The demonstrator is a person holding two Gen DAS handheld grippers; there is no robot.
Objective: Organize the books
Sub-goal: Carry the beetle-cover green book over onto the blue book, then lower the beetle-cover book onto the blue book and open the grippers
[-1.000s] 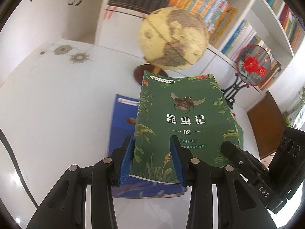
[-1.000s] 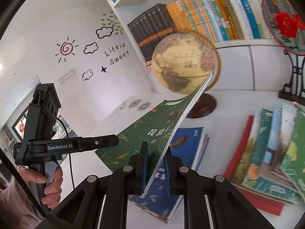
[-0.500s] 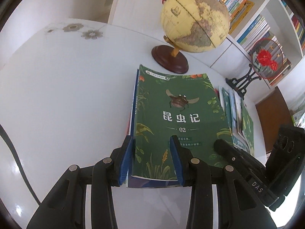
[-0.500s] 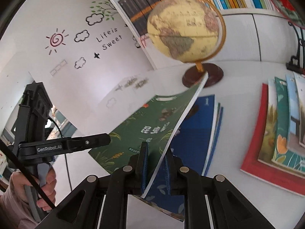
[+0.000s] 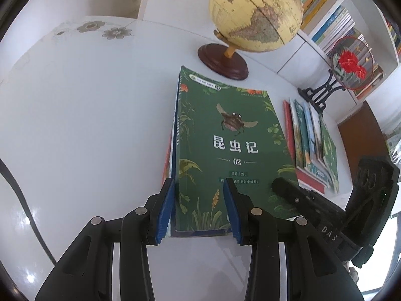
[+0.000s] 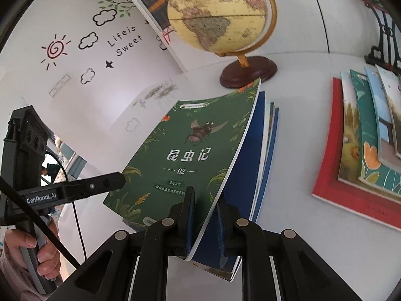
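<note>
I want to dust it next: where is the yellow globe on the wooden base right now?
The yellow globe on its dark wooden base stands at the white table's far edge, just beyond the green insect book, left of the red flower fan.

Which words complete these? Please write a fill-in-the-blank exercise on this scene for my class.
1. The right gripper is shut on the edge of the ____ book.
2. That book's cover shows the number ____.
3. Behind the books stands a ____ on a dark wooden base.
4. The pile under that book has a ____ cover on top.

Missing words: green; 02; globe; blue
</note>
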